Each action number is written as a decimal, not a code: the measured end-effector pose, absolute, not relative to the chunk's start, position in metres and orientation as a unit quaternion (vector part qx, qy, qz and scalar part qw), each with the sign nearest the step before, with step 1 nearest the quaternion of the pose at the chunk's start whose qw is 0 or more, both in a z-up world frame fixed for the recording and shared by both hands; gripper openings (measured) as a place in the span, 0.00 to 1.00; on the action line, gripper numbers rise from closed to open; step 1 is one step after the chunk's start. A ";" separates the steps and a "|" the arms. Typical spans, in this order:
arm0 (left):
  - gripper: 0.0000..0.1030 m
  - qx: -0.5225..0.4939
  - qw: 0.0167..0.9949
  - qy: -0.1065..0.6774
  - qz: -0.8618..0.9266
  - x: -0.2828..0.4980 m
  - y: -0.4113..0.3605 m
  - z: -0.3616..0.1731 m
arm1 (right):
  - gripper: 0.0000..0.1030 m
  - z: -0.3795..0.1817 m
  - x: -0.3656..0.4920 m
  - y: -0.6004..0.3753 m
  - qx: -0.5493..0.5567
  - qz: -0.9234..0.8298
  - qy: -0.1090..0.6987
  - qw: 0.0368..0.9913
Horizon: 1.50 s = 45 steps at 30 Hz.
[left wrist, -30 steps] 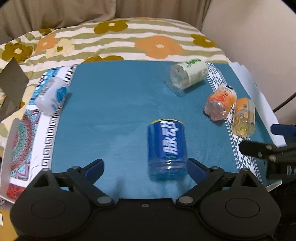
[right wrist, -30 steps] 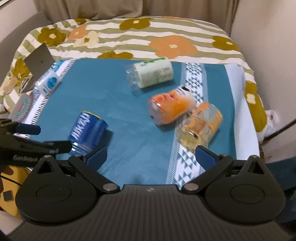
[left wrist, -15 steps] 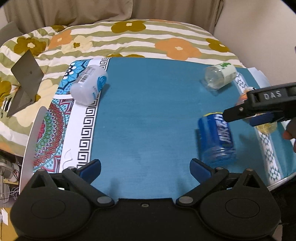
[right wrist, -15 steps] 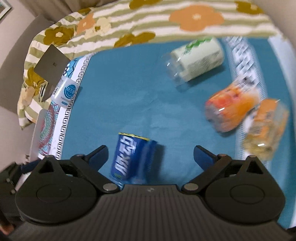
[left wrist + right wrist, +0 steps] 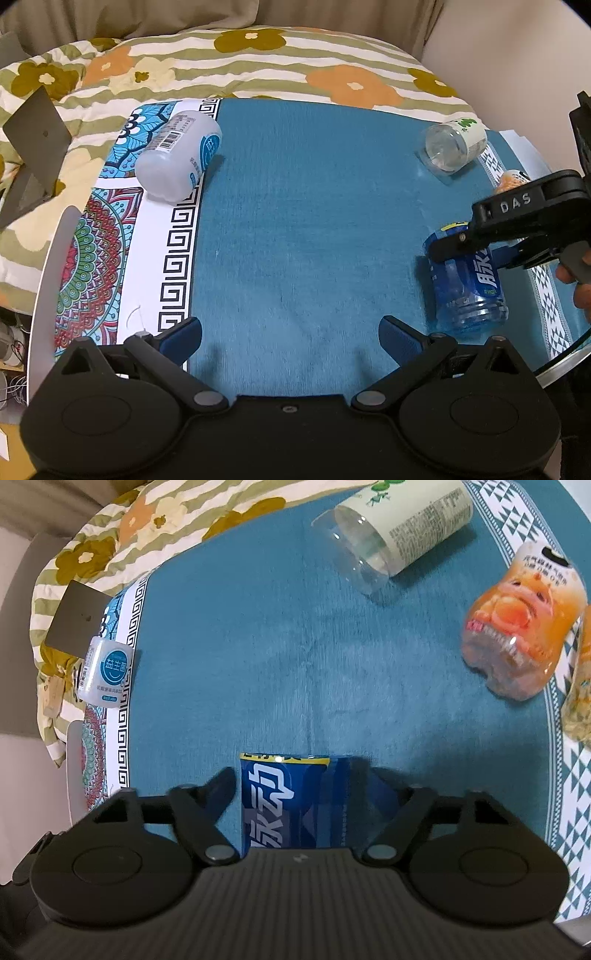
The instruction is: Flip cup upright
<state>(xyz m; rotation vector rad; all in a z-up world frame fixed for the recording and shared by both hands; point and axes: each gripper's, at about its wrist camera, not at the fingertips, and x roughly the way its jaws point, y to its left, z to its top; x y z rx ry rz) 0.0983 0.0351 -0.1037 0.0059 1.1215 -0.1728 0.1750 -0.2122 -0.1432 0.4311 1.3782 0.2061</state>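
A blue cup made from a cut bottle (image 5: 291,805) lies on its side on the teal cloth (image 5: 240,657). It also shows at the right of the left wrist view (image 5: 465,288). My right gripper (image 5: 301,786) is open, with its jaws on either side of the cup, not closed on it. In the left wrist view the right gripper (image 5: 476,243) hangs over the cup's upper end. My left gripper (image 5: 290,328) is open and empty above the teal cloth, to the left of the cup.
Other cut-bottle cups lie on their sides: a white one (image 5: 179,157) at the left, a clear green-labelled one (image 5: 395,531) at the back, an orange one (image 5: 517,627) and a yellow one (image 5: 580,698) at the right. A floral quilt (image 5: 240,62) lies beyond.
My right gripper has come down over the blue cup, so its jaws now straddle it. My left gripper has pulled away to the left, leaving the cup at its right.
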 end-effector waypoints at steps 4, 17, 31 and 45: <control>1.00 0.001 0.842 0.533 -0.088 0.101 0.037 -0.105 | 0.71 -0.143 0.173 -0.212 0.205 0.094 0.627 0.746; 1.00 0.007 0.838 0.535 -0.102 0.104 0.042 -0.102 | 0.71 -0.094 0.118 -0.180 0.149 0.043 0.403 0.902; 1.00 0.041 0.828 0.546 -0.120 0.103 0.038 -0.116 | 0.71 -0.138 0.102 -0.142 -0.016 0.071 0.264 0.962; 1.00 0.049 0.828 0.544 -0.125 0.100 0.025 -0.114 | 0.72 -0.136 0.103 -0.159 -0.049 0.142 0.296 0.943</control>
